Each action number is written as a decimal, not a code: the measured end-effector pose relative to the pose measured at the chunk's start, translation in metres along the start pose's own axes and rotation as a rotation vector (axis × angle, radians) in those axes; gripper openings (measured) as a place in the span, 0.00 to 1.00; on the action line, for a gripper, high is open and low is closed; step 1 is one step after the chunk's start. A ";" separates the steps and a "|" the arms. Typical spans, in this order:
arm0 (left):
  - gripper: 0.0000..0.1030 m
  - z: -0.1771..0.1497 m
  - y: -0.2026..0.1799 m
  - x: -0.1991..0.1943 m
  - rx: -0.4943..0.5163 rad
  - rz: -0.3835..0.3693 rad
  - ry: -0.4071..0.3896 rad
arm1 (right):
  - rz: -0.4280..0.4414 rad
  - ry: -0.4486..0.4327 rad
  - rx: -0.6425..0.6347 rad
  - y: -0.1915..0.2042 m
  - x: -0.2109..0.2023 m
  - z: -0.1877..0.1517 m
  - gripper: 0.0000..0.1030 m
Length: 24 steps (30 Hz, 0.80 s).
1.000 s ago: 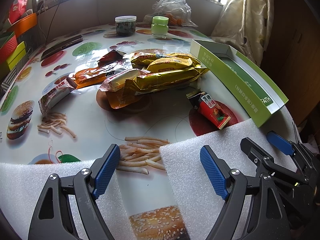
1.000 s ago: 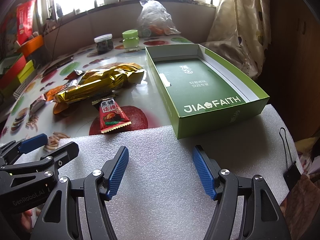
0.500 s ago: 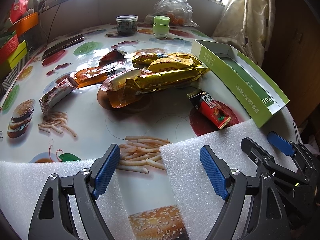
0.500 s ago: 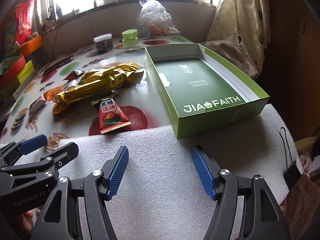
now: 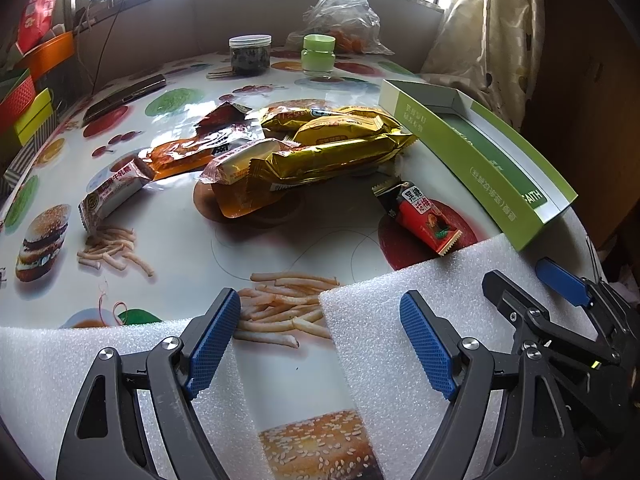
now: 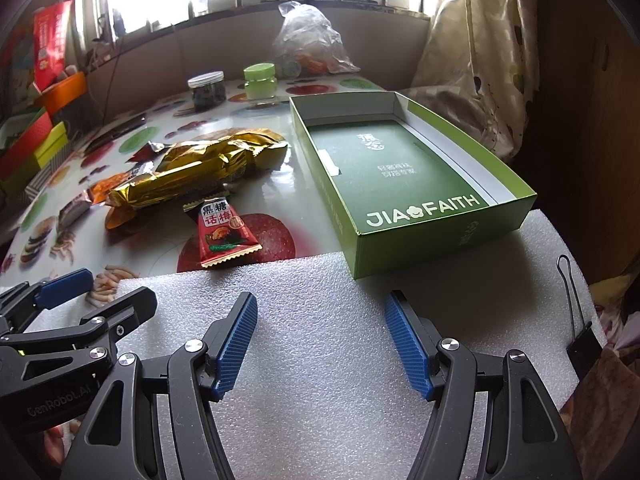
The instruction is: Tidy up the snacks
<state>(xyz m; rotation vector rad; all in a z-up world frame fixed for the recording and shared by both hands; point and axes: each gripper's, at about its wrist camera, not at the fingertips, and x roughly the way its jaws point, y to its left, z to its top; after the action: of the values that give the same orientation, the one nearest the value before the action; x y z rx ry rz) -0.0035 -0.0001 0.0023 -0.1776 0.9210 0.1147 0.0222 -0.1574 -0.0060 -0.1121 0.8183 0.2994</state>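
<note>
A heap of snack packets lies mid-table: gold packets (image 5: 332,152) (image 6: 192,172), an orange packet (image 5: 180,158), a white-and-red bar (image 5: 116,192). A small red packet (image 5: 424,220) (image 6: 224,232) lies apart, nearer the front. The green box (image 5: 480,156) (image 6: 400,172) stands open and empty at the right. My left gripper (image 5: 320,344) is open over the front edge, holding nothing, with the heap well beyond it. My right gripper (image 6: 320,340) is open above white foam (image 6: 320,360), just short of the box's near wall and the red packet.
At the back stand a dark-filled jar (image 5: 250,54), a green jar (image 5: 318,54) and a plastic bag (image 5: 340,12). A phone (image 5: 124,96) lies back left beside coloured boxes (image 5: 24,96). A binder clip (image 6: 580,340) sits at the foam's right edge.
Both views have shifted very slightly; the left gripper has edged a little. Nothing on the table has moved and both grippers remain open.
</note>
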 end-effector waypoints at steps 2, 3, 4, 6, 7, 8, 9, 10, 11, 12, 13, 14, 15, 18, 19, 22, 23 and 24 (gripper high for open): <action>0.80 -0.001 0.000 0.000 0.003 -0.001 -0.003 | -0.001 -0.002 -0.001 0.000 0.000 0.000 0.65; 0.80 -0.001 0.000 0.000 0.005 -0.001 -0.003 | 0.000 -0.001 0.000 0.000 0.000 0.000 0.65; 0.80 -0.001 0.000 0.000 0.006 -0.001 -0.005 | -0.001 -0.001 0.000 0.000 0.000 0.000 0.65; 0.80 -0.002 0.000 0.000 0.007 -0.001 -0.007 | 0.000 -0.003 0.001 0.000 0.000 -0.001 0.65; 0.80 -0.002 0.000 0.000 0.007 0.000 -0.008 | 0.000 -0.003 0.001 0.000 0.000 0.000 0.65; 0.80 -0.002 0.000 0.000 0.007 0.000 -0.009 | 0.000 -0.004 0.000 0.000 0.000 0.000 0.65; 0.80 -0.002 0.000 0.000 0.007 0.000 -0.008 | -0.001 -0.004 0.000 0.000 -0.001 0.000 0.65; 0.80 -0.002 -0.001 0.000 0.008 0.000 -0.010 | 0.000 -0.005 0.000 0.000 -0.001 0.000 0.65; 0.80 -0.002 -0.001 0.000 0.008 0.001 -0.011 | 0.001 -0.006 -0.003 0.000 -0.001 0.000 0.65; 0.80 -0.002 -0.001 0.000 0.008 0.003 -0.013 | 0.003 -0.007 -0.005 -0.001 -0.001 0.001 0.65; 0.80 -0.003 -0.001 0.000 0.009 0.004 -0.014 | 0.003 -0.008 -0.006 0.000 0.000 0.001 0.65; 0.80 -0.003 -0.001 -0.001 0.009 0.005 -0.015 | 0.005 -0.009 -0.007 -0.001 0.000 0.001 0.65; 0.80 -0.003 -0.001 -0.001 0.010 0.006 -0.015 | 0.005 -0.009 -0.007 -0.001 0.000 0.001 0.65; 0.80 -0.003 -0.001 -0.001 0.011 0.005 -0.018 | 0.004 -0.009 -0.008 -0.001 0.000 0.001 0.65; 0.80 -0.003 -0.001 -0.001 0.012 0.004 -0.018 | 0.004 -0.009 -0.006 -0.001 -0.001 0.000 0.65; 0.80 -0.004 -0.001 -0.001 0.013 0.004 -0.017 | 0.004 -0.008 -0.008 -0.001 -0.001 0.000 0.65; 0.80 -0.004 -0.001 -0.001 0.013 0.004 -0.017 | 0.003 -0.007 -0.010 -0.001 -0.001 0.001 0.65; 0.80 -0.004 -0.001 -0.001 0.014 0.005 -0.016 | 0.005 -0.006 -0.011 -0.001 -0.001 0.001 0.65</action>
<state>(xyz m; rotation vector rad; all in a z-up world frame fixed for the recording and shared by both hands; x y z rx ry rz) -0.0071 -0.0018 0.0011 -0.1616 0.9059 0.1143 0.0228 -0.1581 -0.0049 -0.1200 0.8108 0.3088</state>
